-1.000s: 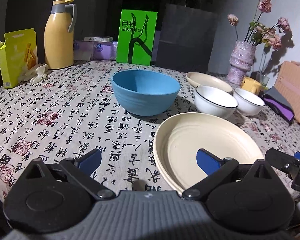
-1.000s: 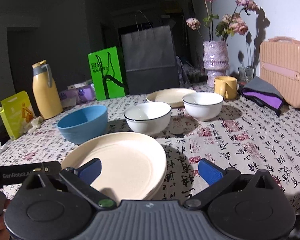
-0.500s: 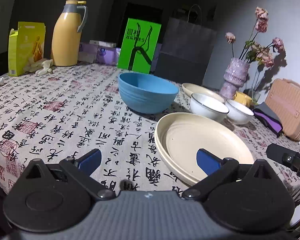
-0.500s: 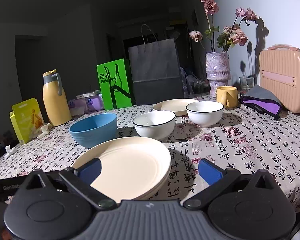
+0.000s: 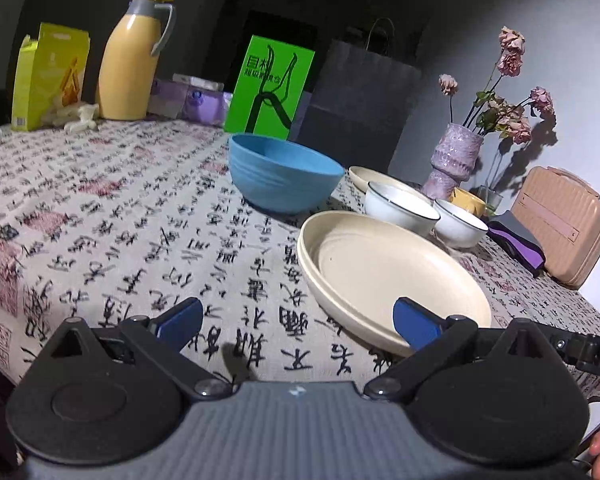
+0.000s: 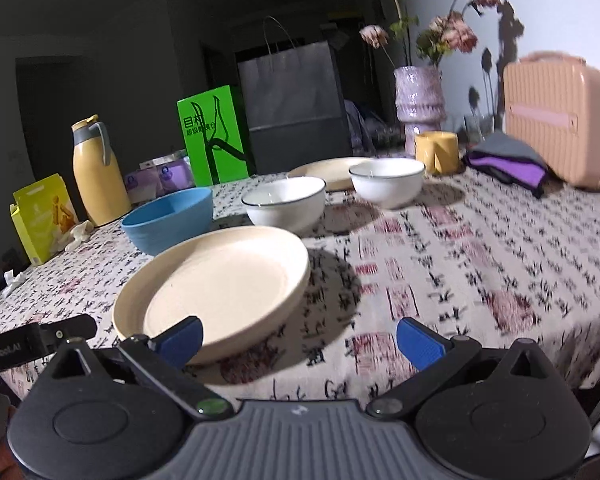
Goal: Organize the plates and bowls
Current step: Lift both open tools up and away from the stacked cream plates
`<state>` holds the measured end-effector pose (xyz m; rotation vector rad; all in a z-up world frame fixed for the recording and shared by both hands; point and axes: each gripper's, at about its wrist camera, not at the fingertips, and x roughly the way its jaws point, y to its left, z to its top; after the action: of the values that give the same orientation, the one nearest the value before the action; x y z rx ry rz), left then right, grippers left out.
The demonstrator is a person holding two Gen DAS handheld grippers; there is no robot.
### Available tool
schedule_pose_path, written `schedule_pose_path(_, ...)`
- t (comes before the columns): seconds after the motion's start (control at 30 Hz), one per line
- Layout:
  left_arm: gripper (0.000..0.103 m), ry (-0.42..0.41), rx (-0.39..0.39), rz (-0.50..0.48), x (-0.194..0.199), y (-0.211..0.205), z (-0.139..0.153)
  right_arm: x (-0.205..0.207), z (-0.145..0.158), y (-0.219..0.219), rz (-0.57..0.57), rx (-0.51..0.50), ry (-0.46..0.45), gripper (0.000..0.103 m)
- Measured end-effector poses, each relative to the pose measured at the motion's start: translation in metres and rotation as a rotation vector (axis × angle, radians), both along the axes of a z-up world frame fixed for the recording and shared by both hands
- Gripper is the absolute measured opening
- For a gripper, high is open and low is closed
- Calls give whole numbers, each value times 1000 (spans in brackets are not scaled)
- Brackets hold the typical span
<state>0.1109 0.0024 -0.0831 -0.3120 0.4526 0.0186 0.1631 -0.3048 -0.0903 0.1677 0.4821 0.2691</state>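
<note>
A stack of cream plates (image 5: 384, 268) (image 6: 220, 284) lies near the table's front edge. Behind it stand a blue bowl (image 5: 284, 178) (image 6: 172, 218), two white bowls with dark rims (image 5: 400, 208) (image 6: 284, 204) (image 6: 386, 182), and another cream plate (image 6: 328, 168) at the back. My left gripper (image 5: 298, 320) is open and empty, low at the front edge, its right finger over the plate stack's near rim. My right gripper (image 6: 298, 338) is open and empty, its left finger at the stack's near rim.
A yellow thermos (image 5: 130, 56), yellow box (image 5: 48, 76), green bag (image 5: 270, 88), dark paper bag (image 6: 294, 106), vase of flowers (image 6: 418, 100), yellow mug (image 6: 436, 152), purple cloth (image 6: 508, 160) and pink case (image 6: 560, 128) line the back and right of the patterned tablecloth (image 5: 100, 220).
Both grippers have drawn back toward the table's front edge and dropped lower; the dishes look farther away. Both stay open. No dish has moved.
</note>
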Motion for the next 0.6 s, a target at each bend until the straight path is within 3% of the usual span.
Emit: schedule_pose_path(0.6, 103, 42, 17, -32, 27, 4, 0, 28, -3, -17, -27, 6, -28, 103)
